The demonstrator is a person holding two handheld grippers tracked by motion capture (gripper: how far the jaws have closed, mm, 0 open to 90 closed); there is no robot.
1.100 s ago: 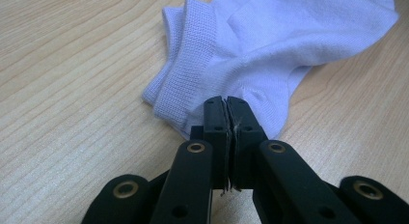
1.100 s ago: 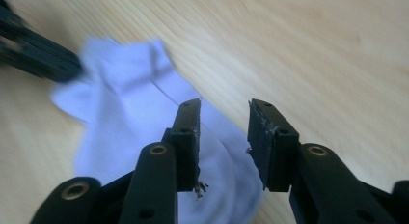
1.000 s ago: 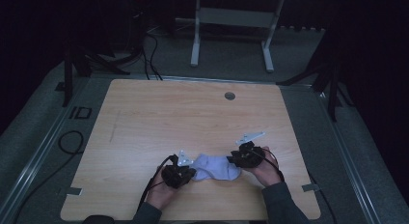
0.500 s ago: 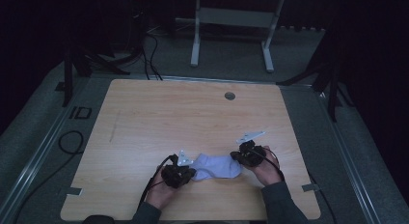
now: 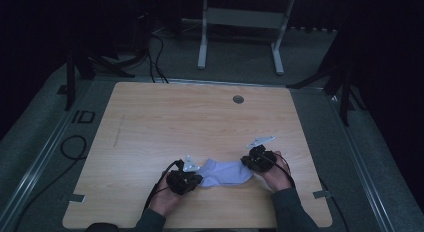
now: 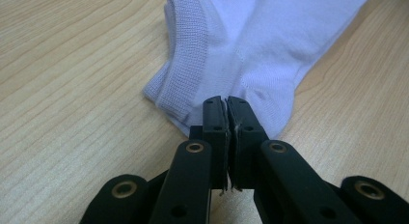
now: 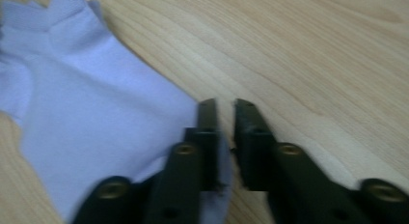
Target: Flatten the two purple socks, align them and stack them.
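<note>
Pale lilac knitted sock (image 5: 226, 172) lies lengthwise along the worktop's near edge; left gripper (image 6: 225, 104) pinches its cuff end; right gripper (image 7: 223, 108), slightly parted, straddles its toe edge.

"ID", seemingly, marked on floor (image 5: 45, 157) left of table (image 5: 200, 117)

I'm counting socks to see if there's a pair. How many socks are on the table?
1 for sure: a pale sock lies near the table's front edge, between the left gripper and right gripper. It looks layered, so a second may lie stacked there.
</note>
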